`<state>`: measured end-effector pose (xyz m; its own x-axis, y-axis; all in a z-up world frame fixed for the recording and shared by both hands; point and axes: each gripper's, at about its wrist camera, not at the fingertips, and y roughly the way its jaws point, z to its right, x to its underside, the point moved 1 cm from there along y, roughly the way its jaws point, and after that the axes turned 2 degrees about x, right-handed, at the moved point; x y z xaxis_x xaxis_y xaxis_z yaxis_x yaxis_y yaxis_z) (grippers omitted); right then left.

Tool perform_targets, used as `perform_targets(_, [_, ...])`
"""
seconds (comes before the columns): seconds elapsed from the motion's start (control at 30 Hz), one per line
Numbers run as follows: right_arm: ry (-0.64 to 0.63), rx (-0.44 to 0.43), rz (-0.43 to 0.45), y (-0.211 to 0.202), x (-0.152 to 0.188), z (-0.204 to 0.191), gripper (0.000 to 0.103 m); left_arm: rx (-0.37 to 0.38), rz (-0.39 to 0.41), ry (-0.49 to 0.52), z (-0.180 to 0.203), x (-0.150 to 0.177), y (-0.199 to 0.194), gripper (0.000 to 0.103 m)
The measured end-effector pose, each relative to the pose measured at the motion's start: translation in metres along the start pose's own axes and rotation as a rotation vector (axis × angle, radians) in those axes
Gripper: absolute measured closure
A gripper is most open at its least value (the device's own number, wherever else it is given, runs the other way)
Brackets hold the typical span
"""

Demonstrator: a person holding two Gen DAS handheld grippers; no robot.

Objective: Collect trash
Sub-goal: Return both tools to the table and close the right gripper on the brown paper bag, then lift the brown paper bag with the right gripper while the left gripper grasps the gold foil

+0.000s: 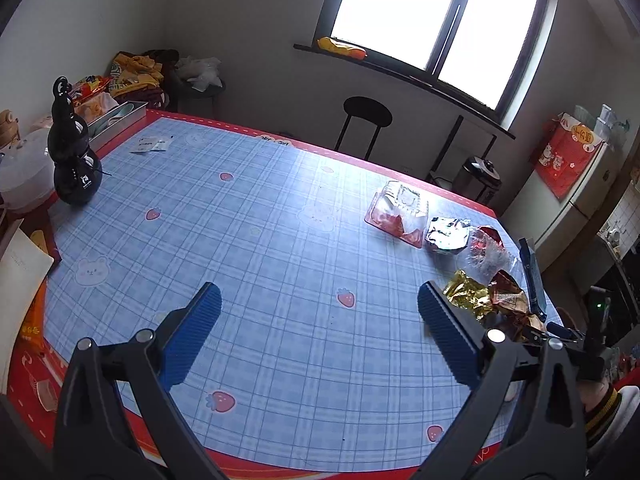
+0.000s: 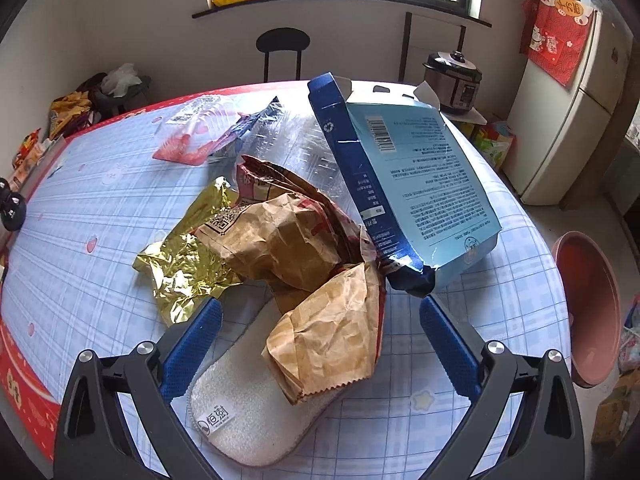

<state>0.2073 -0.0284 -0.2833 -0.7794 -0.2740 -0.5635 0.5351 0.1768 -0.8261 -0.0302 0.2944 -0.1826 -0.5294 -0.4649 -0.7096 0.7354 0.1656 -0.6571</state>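
Observation:
A pile of trash lies on the blue checked tablecloth (image 2: 80, 216). In the right wrist view I see a crumpled brown paper bag (image 2: 316, 280), a gold foil wrapper (image 2: 184, 256), an open blue carton (image 2: 404, 184), clear plastic film (image 2: 296, 136) and a clear plastic tray with red (image 2: 192, 136). My right gripper (image 2: 320, 316) is open, its fingers either side of the brown bag's near end, above a white cloth (image 2: 248, 400). My left gripper (image 1: 320, 308) is open and empty over bare tablecloth, left of the pile: gold foil (image 1: 468, 292), plastic tray (image 1: 400, 212), silver wrapper (image 1: 448, 234).
A black gourd-shaped bottle (image 1: 72, 152) stands at the table's left edge beside a white container (image 1: 20, 172). A pink basin (image 2: 588, 308) sits on the floor right of the table. A black stool (image 1: 366, 114), a pressure cooker (image 2: 452, 76) and a fridge (image 2: 568, 112) stand beyond.

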Motion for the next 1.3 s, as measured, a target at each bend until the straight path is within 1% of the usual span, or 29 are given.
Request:
perform_targets(0.03, [0.001, 0.012, -0.010, 0.002, 0.001, -0.001, 0.008, 0.004, -0.004, 0.001, -0.004, -0.001, 0.002, 0.006])
perform_targets(0.07, [0.000, 0.028, -0.027, 0.005, 0.002, -0.002, 0.013, 0.007, -0.007, 0.002, -0.006, -0.002, 0.004, 0.006])
perform_targets(0.13, [-0.005, 0.053, -0.059, 0.009, 0.006, -0.005, 0.017, 0.017, -0.012, 0.000, -0.010, -0.003, 0.008, 0.006])
perform_targets(0.2, [-0.013, 0.069, -0.069, 0.011, 0.010, -0.007, 0.021, 0.031, -0.022, 0.000, -0.012, -0.003, 0.012, 0.006])
perform_targets(0.23, [-0.014, 0.071, -0.074, 0.011, 0.011, -0.007, 0.031, 0.037, -0.027, 0.003, -0.011, -0.003, 0.014, 0.006])
perform_targets(0.27, [-0.007, 0.076, -0.079, 0.010, 0.012, -0.006, 0.048, 0.043, -0.033, 0.008, -0.010, -0.004, 0.017, 0.006])
perform_targets(0.3, [0.002, 0.074, -0.081, 0.009, 0.013, -0.006, 0.054, 0.049, -0.037, 0.013, -0.009, -0.004, 0.018, 0.006])
perform_targets(0.33, [0.012, 0.066, -0.076, 0.006, 0.014, -0.005, 0.056, 0.056, -0.038, 0.019, -0.007, -0.004, 0.020, 0.006])
perform_targets(0.37, [0.016, 0.054, -0.071, 0.002, 0.015, -0.005, 0.061, 0.063, -0.037, 0.023, -0.005, -0.005, 0.021, 0.006])
perform_targets(0.47, [-0.001, 0.031, -0.042, -0.015, 0.014, -0.010, 0.064, 0.086, -0.035, 0.029, 0.001, -0.007, 0.024, 0.006])
perform_targets(0.67, [-0.026, -0.061, 0.024, -0.055, 0.011, -0.019, 0.068, 0.118, -0.043, 0.048, 0.016, -0.008, 0.029, 0.006])
perform_targets(0.83, [-0.012, -0.103, 0.096, -0.087, 0.004, -0.018, 0.070, 0.131, -0.043, 0.074, 0.028, -0.008, 0.028, 0.006])
perform_targets(0.93, [0.019, -0.107, 0.152, -0.105, -0.004, -0.009, 0.070, 0.135, -0.054, 0.082, 0.031, -0.005, 0.028, 0.006])
perform_targets(1.13, [0.051, -0.071, 0.263, -0.143, -0.014, 0.014, 0.071, 0.163, -0.120, 0.123, 0.051, 0.013, 0.044, 0.006])
perform_targets(1.23, [0.052, -0.048, 0.285, -0.157, -0.011, 0.027, 0.071, 0.190, -0.166, 0.152, 0.070, 0.025, 0.060, 0.006])
perform_targets(1.3, [0.059, -0.034, 0.287, -0.163, -0.007, 0.038, 0.071, 0.214, -0.187, 0.200, 0.087, 0.034, 0.074, 0.006])
